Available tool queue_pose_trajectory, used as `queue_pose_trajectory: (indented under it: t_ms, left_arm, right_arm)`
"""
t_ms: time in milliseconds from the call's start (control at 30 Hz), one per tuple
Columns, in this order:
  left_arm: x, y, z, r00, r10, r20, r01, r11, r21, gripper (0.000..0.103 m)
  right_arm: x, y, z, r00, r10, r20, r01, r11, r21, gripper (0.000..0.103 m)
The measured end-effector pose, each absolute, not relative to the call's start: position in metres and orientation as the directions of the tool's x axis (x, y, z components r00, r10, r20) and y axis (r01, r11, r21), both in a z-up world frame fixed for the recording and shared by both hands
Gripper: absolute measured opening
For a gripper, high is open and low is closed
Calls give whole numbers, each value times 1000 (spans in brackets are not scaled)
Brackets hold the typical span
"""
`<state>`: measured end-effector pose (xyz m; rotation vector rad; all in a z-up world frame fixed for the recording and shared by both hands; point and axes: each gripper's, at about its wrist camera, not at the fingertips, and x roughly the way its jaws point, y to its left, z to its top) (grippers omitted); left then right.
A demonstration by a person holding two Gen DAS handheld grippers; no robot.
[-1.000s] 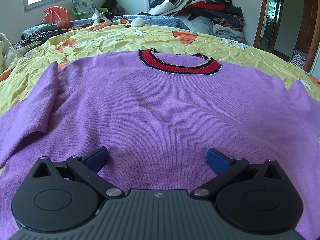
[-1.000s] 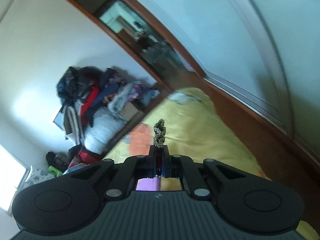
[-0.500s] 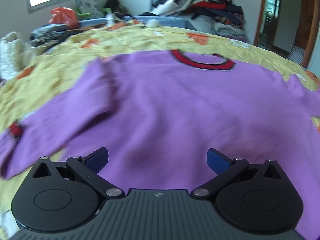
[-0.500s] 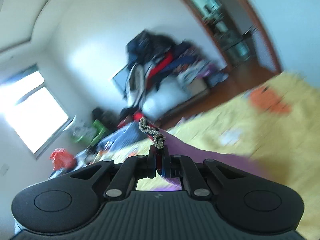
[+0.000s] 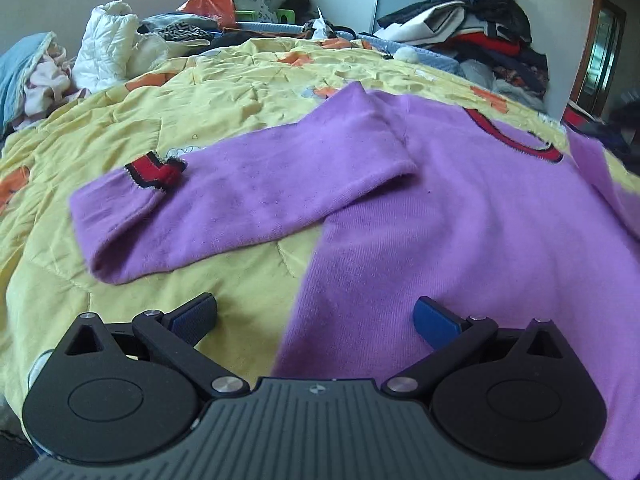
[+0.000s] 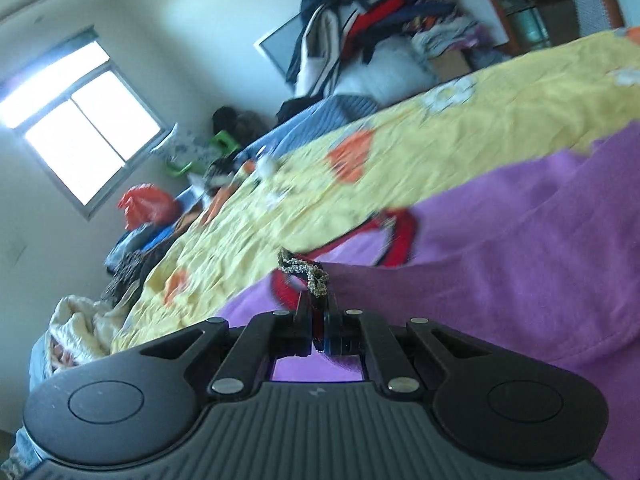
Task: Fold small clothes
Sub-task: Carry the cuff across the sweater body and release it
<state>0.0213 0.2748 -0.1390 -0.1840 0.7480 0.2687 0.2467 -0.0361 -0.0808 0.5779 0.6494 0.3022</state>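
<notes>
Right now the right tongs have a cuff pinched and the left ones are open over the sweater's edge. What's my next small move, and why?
Probably carry the right tongs inward and lay their sleeve cuff across the purple sweater chest, then release. The other sleeve lies spread out on the yellow quilt, and the open left tongs are well placed to take it next.

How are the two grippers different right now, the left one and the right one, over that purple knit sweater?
The left gripper is open, its blue pads wide apart and holding nothing; the right gripper is shut on the red-and-black cuff of the purple knit sweater. The left hovers level over the sweater's side edge, while the right view is tilted. Both are the same black two-finger design, above the yellow quilt.
</notes>
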Motion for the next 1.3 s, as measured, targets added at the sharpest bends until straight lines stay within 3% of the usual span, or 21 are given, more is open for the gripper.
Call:
queue_pose_trajectory:
  t_ms: [300, 800, 1033, 1133, 1200, 1300]
  left_arm:
    - [18, 274, -141, 701, 173, -692, -290, 955, -55, 103]
    - [19, 273, -141, 699, 174, -694, -292, 955, -54, 103]
    - [20, 274, -141, 699, 175, -694, -292, 955, -54, 103]
    - [20, 274, -141, 699, 175, -694, -293, 955, -53, 103]
    - [20, 274, -141, 699, 175, -694, -292, 955, -53, 103]
    - [20, 274, -141, 699, 175, -694, -292, 955, -54, 103]
  right_arm:
    - [251, 47, -92, 700, 506, -504, -158, 798, 581, 5]
    - [251, 100, -106, 633, 575, -518, -227, 778, 586, 5]
    - [245, 122, -123, 593, 564, -574, -235, 804, 546, 5]
    - [248, 128, -138, 542, 559, -628, -240, 819, 521, 8]
    - [243, 125, -133, 533, 573, -622, -267, 812, 519, 19]
    - [223, 99, -107, 597, 571, -564, -348, 817, 460, 22]
